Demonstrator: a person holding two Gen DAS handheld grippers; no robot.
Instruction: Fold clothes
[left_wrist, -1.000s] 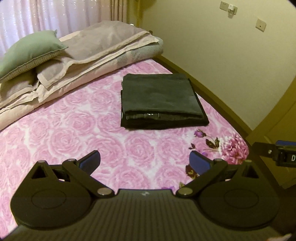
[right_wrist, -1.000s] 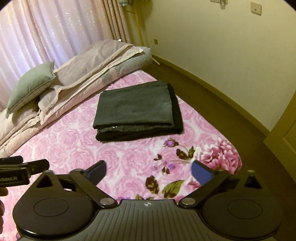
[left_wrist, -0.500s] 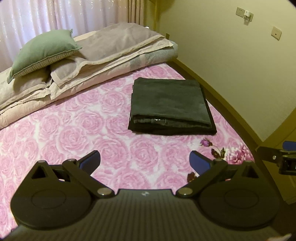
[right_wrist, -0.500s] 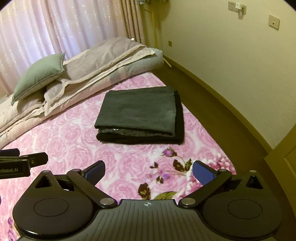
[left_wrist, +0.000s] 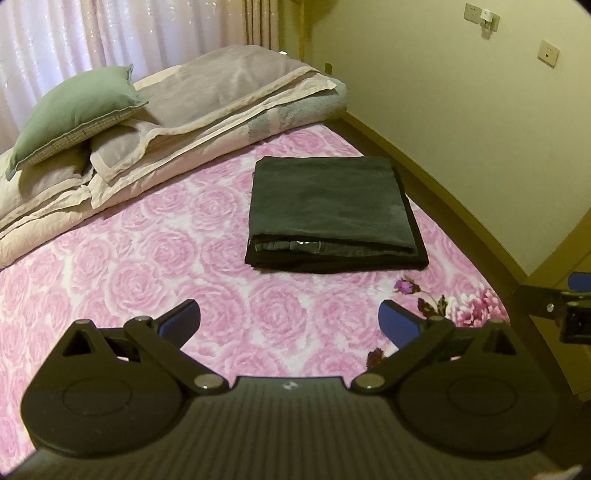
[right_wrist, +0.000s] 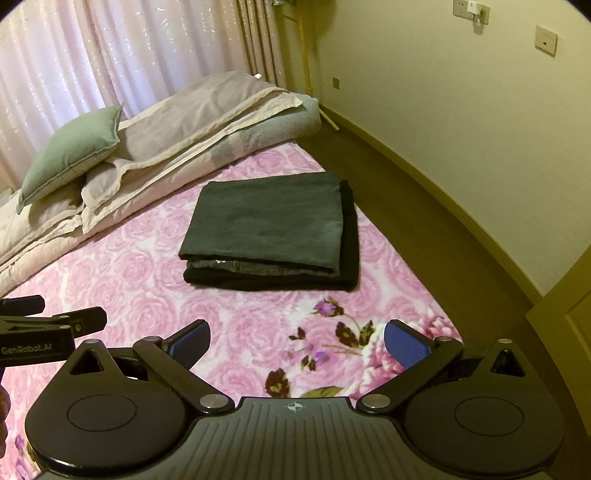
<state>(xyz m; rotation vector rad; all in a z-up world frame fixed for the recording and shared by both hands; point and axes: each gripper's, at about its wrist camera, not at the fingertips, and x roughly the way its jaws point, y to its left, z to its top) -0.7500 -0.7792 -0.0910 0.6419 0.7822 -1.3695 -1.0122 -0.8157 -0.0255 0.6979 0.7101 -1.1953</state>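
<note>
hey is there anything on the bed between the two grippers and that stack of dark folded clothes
Nothing visible. Between the open left gripper and the folded dark clothes lies only bare pink floral bedspread; the same goes for the open right gripper. The pillows and folded quilt sit beyond the stack.

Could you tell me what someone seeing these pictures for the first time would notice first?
Most striking is the dark folded stack of clothes, lying square on the pink rose-patterned bedspread near the bed's wall-side edge. Behind it, rolled beige bedding with a green cushion on top lines the curtain side. In the foreground, the left hand-held gripper and the right hand-held gripper hang wide open above the spread, holding nothing.
</note>
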